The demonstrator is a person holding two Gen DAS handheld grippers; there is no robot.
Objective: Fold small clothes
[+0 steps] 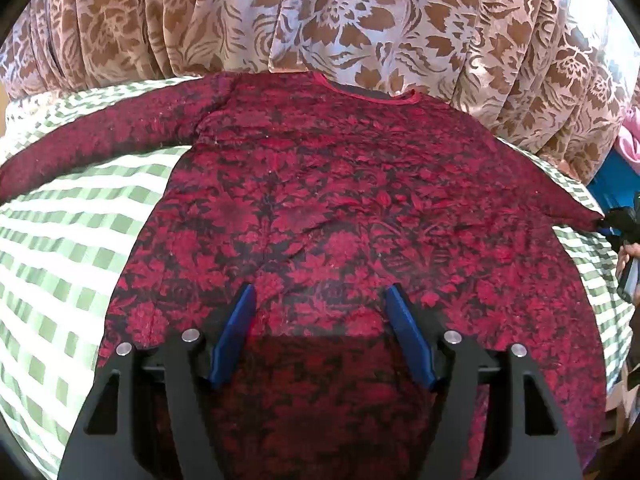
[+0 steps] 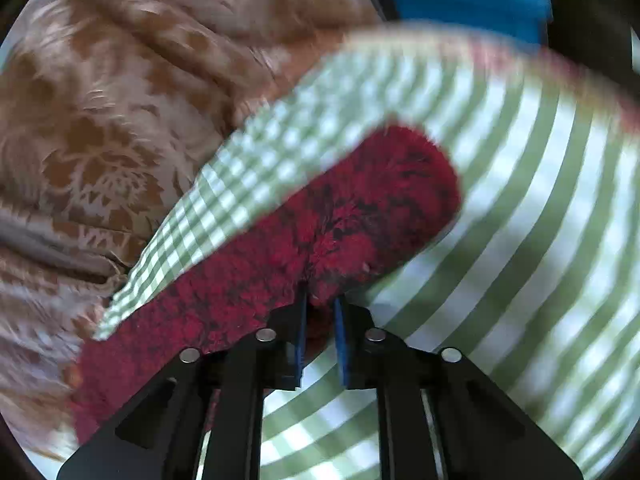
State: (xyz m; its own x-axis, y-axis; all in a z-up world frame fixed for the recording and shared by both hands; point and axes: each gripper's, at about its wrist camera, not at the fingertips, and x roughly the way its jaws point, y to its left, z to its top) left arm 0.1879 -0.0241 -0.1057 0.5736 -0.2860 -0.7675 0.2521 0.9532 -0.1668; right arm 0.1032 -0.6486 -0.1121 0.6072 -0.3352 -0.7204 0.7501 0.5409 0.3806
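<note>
A dark red floral long-sleeved top point(image 1: 340, 200) lies spread flat on a green-and-white checked cloth point(image 1: 60, 248), neckline at the far side. Its left sleeve point(image 1: 92, 136) stretches out over the cloth. My left gripper point(image 1: 320, 288) hangs over the lower middle of the top, its blue pads point(image 1: 236, 332) wide apart and gripping nothing. My right gripper point(image 2: 321, 298) is shut on the end of the right sleeve point(image 2: 352, 216), which bunches up in front of the pads. In the left wrist view the right gripper point(image 1: 618, 222) shows at the far right edge, holding the sleeve tip.
A brown-and-cream floral curtain point(image 1: 360, 20) hangs right behind the far edge of the cloth. Something blue point(image 1: 608, 176) and something pink point(image 1: 630, 140) sit past the right end. The right wrist view is blurred; the cloth's edge point(image 2: 420, 40) curves across it.
</note>
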